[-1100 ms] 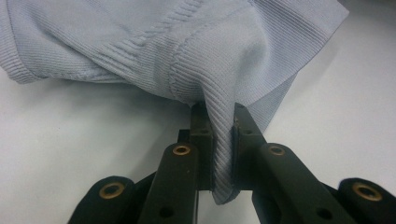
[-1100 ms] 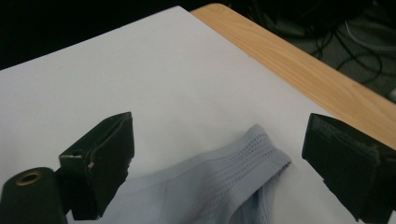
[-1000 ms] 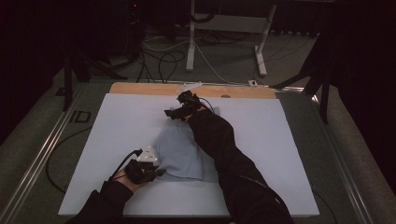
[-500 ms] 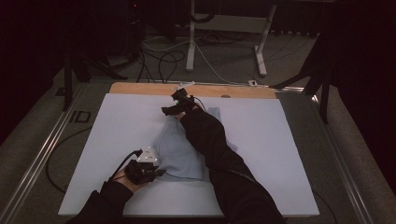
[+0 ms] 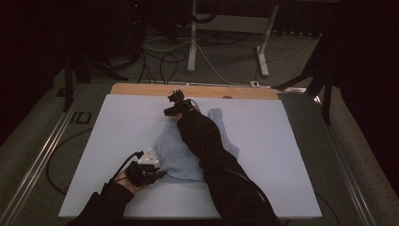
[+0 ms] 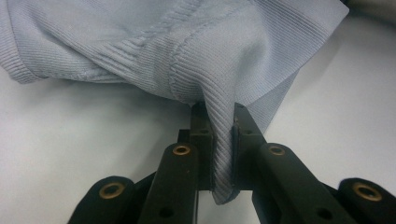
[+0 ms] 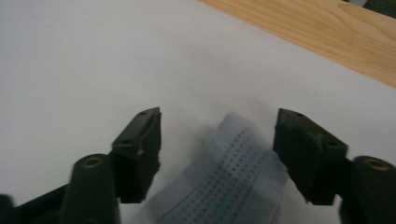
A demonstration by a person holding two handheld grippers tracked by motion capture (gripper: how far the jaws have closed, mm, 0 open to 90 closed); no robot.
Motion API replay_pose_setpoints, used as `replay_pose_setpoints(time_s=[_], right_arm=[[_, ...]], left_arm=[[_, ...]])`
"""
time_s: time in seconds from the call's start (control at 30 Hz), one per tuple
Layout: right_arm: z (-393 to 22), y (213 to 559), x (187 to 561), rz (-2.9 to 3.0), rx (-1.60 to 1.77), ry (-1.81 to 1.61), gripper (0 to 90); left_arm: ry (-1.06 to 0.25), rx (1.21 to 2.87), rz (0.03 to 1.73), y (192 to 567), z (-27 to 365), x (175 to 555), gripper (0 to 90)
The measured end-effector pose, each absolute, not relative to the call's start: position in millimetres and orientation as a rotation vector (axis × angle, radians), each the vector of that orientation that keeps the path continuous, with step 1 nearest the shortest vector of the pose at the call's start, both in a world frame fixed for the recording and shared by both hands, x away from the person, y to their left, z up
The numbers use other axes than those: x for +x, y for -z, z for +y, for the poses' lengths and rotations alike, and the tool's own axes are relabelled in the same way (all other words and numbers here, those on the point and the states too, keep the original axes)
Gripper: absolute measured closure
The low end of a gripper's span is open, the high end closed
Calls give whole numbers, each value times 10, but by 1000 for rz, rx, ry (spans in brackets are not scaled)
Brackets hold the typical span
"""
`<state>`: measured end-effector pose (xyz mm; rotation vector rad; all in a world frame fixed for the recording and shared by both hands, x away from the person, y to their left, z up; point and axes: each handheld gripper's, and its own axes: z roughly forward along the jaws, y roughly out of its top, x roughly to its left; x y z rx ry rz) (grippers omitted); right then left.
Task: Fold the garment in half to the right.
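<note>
While the left gripper (image 6: 220, 140) pinches the garment (image 6: 187, 51), the right gripper's (image 7: 217, 135) jaws, just closing, straddle its strap untouched.

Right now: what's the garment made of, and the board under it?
Garment: pale blue rib-knit fabric, likely cotton jersey; fine vertical ribs and a stitched hem show, matte. Its strap end looks like a dotted mesh knit. White board: smooth, matte, possibly foam or laminate; cannot tell. Table edge: light wood grain, maybe veneer.

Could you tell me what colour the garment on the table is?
Pale blue garment, ribbed knit; the left gripper view shows it best.
</note>
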<state>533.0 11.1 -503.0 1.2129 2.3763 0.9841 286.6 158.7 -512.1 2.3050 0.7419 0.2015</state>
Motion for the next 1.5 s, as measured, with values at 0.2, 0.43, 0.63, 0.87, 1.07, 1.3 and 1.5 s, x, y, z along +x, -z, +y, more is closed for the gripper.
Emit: replay_pose_setpoints(time_s=[0.2, 0.43, 0.63, 0.87, 1.07, 1.3, 1.5], right_arm=[[169, 5084, 5362, 2389, 1201, -905, 432], [216, 5149, 5396, 2405, 1186, -855, 477], [227, 5171, 5411, 2409, 1169, -807, 628], [215, 5165, 5411, 2418, 1130, -779, 780], [245, 5110, 5378, 2423, 1103, -758, 873], [193, 5011, 5375, 2434, 1092, -802, 875], [171, 4933, 5347, 2435, 1069, -832, 876]], left_arm=[[-199, 2307, 740, 5121, 1592, 2867, 835], [-193, 2308, 741, 5123, 1596, 2871, 836], [-189, 2309, 743, 5126, 1595, 2873, 835], [-191, 2310, 742, 5134, 1588, 2876, 835], [-185, 2306, 744, 5127, 1591, 2879, 836], [-181, 2299, 742, 5100, 1588, 2874, 836], [-183, 2294, 730, 5061, 1570, 2857, 836]])
